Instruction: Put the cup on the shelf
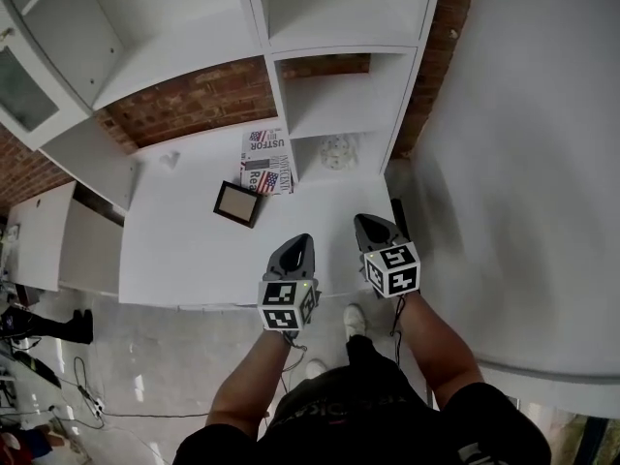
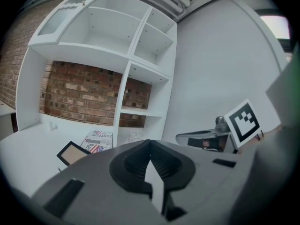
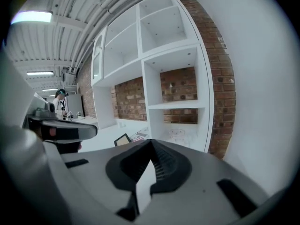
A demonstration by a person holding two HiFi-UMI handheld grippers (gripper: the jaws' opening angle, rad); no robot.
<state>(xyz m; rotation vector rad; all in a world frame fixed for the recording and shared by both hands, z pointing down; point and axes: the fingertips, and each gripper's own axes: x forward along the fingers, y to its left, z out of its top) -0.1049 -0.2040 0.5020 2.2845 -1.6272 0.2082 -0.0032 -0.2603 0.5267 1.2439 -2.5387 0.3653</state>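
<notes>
A clear glass cup (image 1: 339, 151) stands in the lowest compartment of the white shelf unit (image 1: 344, 100), on the level of the white table top (image 1: 184, 240). The cup shows faintly in the left gripper view (image 2: 134, 136) and in the right gripper view (image 3: 177, 135). Both grippers hover side by side over the table's near edge, well short of the cup. My left gripper (image 1: 295, 250) (image 2: 150, 142) has its jaws together with nothing in them. My right gripper (image 1: 376, 229) (image 3: 151, 141) is likewise shut and empty, and points toward the shelf.
A flag-printed magazine (image 1: 266, 161) lies on the table beside the shelf, with a dark picture frame (image 1: 238, 202) in front of it. A small pale object (image 1: 170, 160) sits at the back left. A grey wall (image 1: 523, 163) bounds the right side. A person (image 3: 60, 102) stands far off.
</notes>
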